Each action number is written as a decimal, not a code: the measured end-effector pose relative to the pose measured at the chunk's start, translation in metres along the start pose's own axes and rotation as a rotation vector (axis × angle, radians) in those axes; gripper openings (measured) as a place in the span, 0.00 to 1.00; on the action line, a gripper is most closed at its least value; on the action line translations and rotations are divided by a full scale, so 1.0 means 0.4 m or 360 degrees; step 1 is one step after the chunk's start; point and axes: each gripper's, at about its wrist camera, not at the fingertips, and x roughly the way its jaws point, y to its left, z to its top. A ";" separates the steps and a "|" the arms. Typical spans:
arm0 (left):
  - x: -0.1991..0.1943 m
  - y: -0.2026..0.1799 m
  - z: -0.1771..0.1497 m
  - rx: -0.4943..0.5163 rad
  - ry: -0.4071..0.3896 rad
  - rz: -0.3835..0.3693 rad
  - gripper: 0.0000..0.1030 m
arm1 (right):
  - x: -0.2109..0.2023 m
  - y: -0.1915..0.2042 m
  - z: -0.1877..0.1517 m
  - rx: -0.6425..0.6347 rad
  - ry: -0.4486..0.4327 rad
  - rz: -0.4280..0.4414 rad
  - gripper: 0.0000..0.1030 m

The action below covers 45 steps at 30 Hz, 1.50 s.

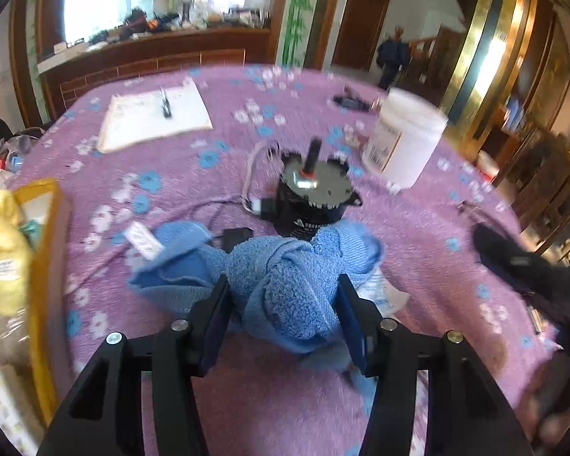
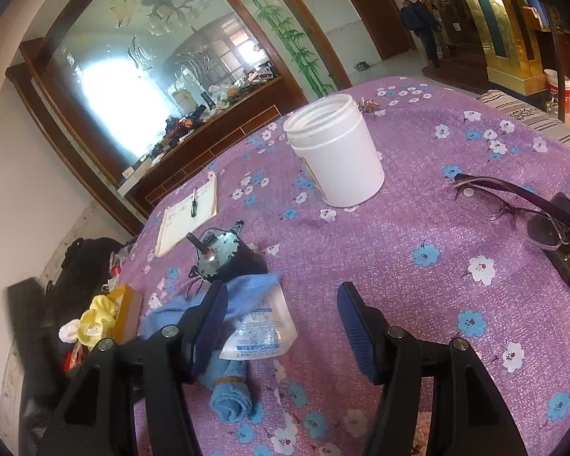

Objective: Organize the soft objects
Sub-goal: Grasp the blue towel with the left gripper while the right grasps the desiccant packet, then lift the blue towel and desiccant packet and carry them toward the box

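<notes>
Left gripper point(image 1: 283, 306): its two blue-padded fingers point(image 1: 216, 323) press on either side of a bunched part of the blue towel point(image 1: 285, 285), so it is clamped on the cloth.
Right gripper point(image 2: 281, 319): jaws spread wide with nothing between them, held above bare tablecloth.
Blue towel: crumpled and twisted in the middle of the near table; in the right wrist view point(image 2: 230, 399) a rolled end lies toward the camera with a yellow band around it.
Desiccant packet point(image 2: 260, 328): a white sachet with blue print, lying on the towel just beside the right gripper's left finger; in the left wrist view point(image 1: 383, 296) it peeks out from under the towel's right side.
Motor point(image 1: 315, 193): a black cylinder with a grey geared top and an upright shaft, directly behind the towel and touching it, with white wires at its left.
White jar point(image 2: 336, 152): open-topped, upright, well behind the right gripper.
Eyeglasses point(image 2: 520, 209): dark-framed, on the cloth to the right, well apart from the towel.
Notepad point(image 1: 154, 117): at the far left of the table, with a pen point(image 1: 165, 102) on it.
Yellow box point(image 1: 43, 266): at the table's left edge, with a pale yellow soft item point(image 1: 2, 250) bulging from it.
Tablecloth point(image 2: 399, 235): purple, with blue and white flowers.
</notes>
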 end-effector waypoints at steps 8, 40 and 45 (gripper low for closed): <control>-0.109 0.104 -0.014 -0.0071 -0.0313 0.0194 0.51 | 0.091 0.047 -0.033 -0.0142 0.0221 -0.0028 0.63; -0.117 0.089 -0.026 -0.0026 -0.0347 0.0170 0.51 | 0.101 0.169 -0.030 -0.0483 0.0141 0.0008 0.36; -0.119 0.086 -0.027 -0.0015 -0.0358 0.0181 0.51 | 0.104 0.176 -0.040 -0.0504 0.0155 0.0005 0.35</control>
